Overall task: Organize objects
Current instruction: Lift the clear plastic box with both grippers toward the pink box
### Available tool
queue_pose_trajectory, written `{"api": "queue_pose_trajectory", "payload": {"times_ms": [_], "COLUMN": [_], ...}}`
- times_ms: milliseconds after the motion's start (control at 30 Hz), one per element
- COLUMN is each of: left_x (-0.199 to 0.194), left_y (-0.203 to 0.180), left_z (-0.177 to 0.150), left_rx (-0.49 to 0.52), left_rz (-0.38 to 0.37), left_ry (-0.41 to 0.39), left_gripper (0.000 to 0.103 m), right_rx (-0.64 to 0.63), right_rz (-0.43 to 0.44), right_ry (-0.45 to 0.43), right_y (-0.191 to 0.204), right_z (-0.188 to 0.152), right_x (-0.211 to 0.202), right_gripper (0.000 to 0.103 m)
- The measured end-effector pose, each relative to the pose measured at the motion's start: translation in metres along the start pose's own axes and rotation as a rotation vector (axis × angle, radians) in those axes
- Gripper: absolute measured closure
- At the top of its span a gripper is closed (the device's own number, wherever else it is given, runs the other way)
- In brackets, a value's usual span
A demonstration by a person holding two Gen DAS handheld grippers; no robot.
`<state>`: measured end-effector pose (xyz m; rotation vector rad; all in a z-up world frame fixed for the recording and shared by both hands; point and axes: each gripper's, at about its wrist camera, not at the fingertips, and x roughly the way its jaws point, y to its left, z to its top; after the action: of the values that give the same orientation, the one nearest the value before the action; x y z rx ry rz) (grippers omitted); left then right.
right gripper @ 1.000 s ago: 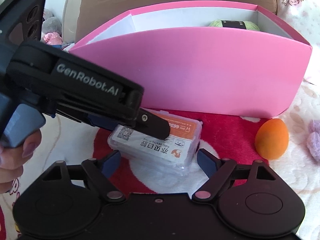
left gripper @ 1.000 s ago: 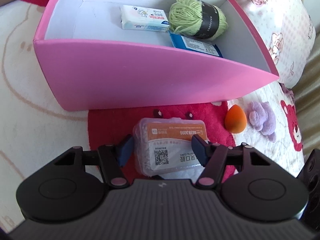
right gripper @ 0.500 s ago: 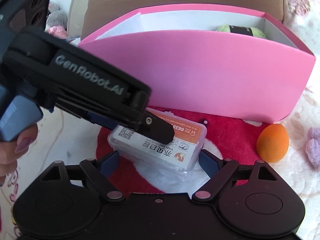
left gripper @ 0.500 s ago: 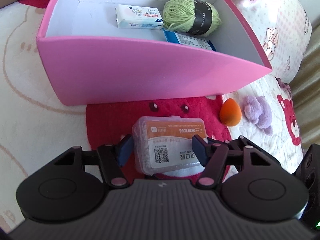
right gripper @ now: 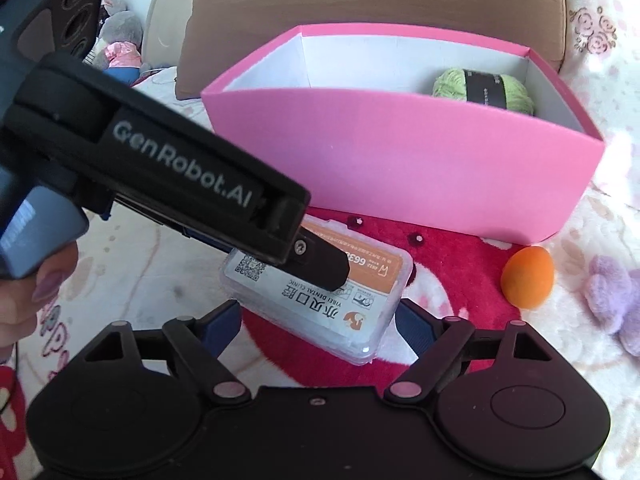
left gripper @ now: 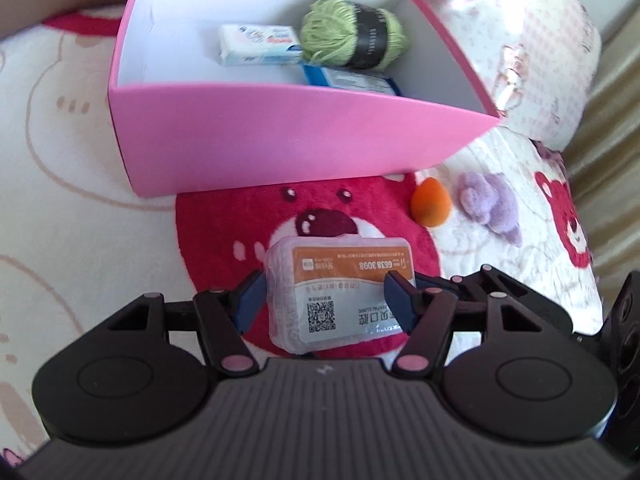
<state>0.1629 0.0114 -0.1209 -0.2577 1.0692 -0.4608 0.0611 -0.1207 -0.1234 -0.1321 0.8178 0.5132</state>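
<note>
- Left gripper [left gripper: 326, 298] stays clamped on the case [left gripper: 340, 286], now lifted higher above the blanket [left gripper: 80, 220], short of the box [left gripper: 280, 136].
- Right gripper [right gripper: 320, 320]: spread wide, holding nothing, below the case.

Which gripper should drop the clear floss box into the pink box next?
Left. The left gripper is already shut on the floss box, facing the pink box. The right gripper is open and holds nothing.
</note>
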Motion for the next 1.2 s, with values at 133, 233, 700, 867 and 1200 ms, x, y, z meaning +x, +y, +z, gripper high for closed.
{"api": "queue_pose_trajectory", "payload": {"times_ms": [133,233,700,867,1200], "left_x": [-0.015,-0.025,-0.065,-0.078,-0.096], "left_y": [-0.010,-0.013,-0.032,-0.038,-0.054], "left_z": [-0.001,-0.001,-0.014,-0.015,-0.015], "left_rx": [0.031,0.035,0.090,0.117,0.128], "left_rz": [0.004,-0.004,0.009,0.012,0.003], "left_ry": [0.007,0.015,0.003,-0.004,-0.010], "left_gripper": [0.040,0.041,0.041,0.041,0.041], "right_rx": [-0.041,-0.054,-0.034,-0.048,-0.064], "right_rz": [-0.013,-0.015,-0.005,-0.014,-0.054], "right_ry": [-0.006,-0.011,-0.024,-0.021,-0.031], "right_y": [0.016,0.020,0.035,0.041,0.048], "right_z": [0.002,0.007,0.009,0.014,0.019], "right_x": [-0.010,-0.017,-0.056,-0.065,-0.087], "right_gripper": [0.015,0.015,0.015,0.015,0.016]}}
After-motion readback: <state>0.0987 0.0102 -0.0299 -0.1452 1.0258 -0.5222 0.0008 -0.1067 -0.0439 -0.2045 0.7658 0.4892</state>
